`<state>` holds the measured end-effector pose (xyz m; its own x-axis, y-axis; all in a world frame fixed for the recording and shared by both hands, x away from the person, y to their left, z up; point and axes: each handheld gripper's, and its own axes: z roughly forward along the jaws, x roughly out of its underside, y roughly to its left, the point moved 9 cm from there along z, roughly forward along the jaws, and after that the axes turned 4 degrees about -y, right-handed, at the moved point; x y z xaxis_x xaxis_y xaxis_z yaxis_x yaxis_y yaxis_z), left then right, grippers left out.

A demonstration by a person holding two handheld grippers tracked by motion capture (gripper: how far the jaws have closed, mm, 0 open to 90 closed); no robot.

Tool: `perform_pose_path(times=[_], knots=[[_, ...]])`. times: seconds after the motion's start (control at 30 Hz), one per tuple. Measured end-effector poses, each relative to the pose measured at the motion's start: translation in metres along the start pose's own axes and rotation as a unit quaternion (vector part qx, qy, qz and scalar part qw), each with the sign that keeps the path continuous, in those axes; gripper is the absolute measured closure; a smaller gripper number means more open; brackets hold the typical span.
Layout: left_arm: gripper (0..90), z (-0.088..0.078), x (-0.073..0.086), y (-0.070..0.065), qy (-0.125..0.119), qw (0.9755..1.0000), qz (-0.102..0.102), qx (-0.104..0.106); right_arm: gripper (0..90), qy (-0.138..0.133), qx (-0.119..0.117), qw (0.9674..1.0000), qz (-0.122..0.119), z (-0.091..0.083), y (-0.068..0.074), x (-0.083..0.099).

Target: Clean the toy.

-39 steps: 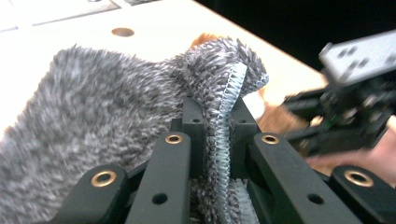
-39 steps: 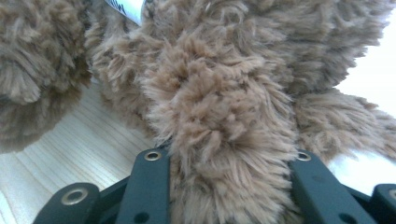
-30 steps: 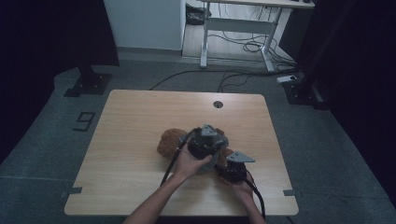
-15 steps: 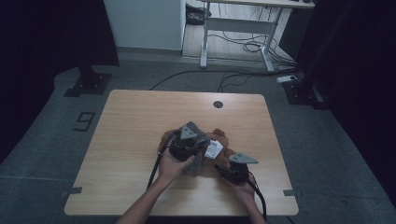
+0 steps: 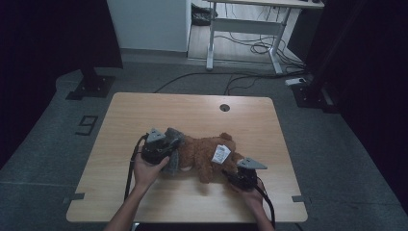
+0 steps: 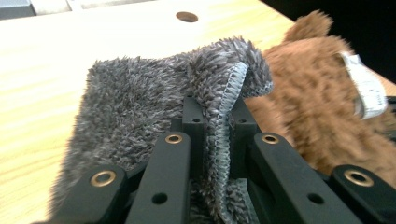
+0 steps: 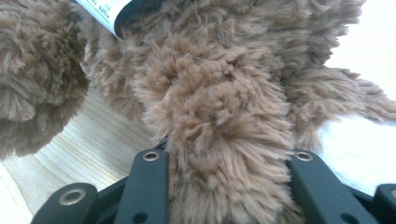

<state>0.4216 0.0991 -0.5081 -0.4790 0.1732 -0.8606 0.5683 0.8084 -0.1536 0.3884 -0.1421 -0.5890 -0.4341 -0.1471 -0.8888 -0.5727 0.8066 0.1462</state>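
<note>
Left fingers (image 6: pixel 215 126): clenched on the stitched edge of a shaggy grey microfibre cloth (image 6: pixel 140 107), a fold of it pinched upright between the two black pads.
Right fingers (image 7: pixel 229 163): grasping a thick limb of the brown plush toy animal (image 7: pixel 219 98), fur bulging out between and above them.
Grey cloth position: bunched around the left gripper (image 5: pixel 161 147) at the toy's left end, draped partly on the wood and touching the brown fur.
Plush toy position: lying lengthwise across the middle of the bench between the two hands, with a white sewn-in label (image 5: pixel 220 154) on top.
Textures: cloth has long, spiky pile with a pale overlocked hem; toy has curly, matted pile.
Bench (image 5: pixel 192 110): pale wood-grain top, rounded corners, a round cable hole (image 5: pixel 224 107) near the far edge.
</note>
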Motion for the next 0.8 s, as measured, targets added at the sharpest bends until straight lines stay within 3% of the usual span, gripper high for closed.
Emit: perform_pose_path(times=[0.17,0.37,0.53,0.63,0.8], knots=[[80.9,0.0,0.014,0.014,0.003,0.9998,-0.018,-0.008,64.9,0.0,-0.002,1.0,0.0,0.0,0.0,0.0],[81.0,0.002,0.03,0.027,0.025,0.9989,-0.035,-0.017,65.0,0.001,-0.002,1.0,0.003,0.001,0.0,0.001],[81.0,0.004,0.036,0.029,0.042,0.9984,-0.033,-0.019,65.0,0.003,-0.004,1.0,0.008,0.001,-0.002,0.001],[81.0,0.001,0.03,0.028,0.038,0.9988,-0.028,-0.015,65.0,0.003,-0.004,1.0,0.008,0.001,-0.002,0.001],[81.0,-0.008,-0.007,0.008,0.01,0.9999,0.001,-0.001,65.0,0.005,-0.001,0.9999,0.011,0.001,-0.004,0.002]])
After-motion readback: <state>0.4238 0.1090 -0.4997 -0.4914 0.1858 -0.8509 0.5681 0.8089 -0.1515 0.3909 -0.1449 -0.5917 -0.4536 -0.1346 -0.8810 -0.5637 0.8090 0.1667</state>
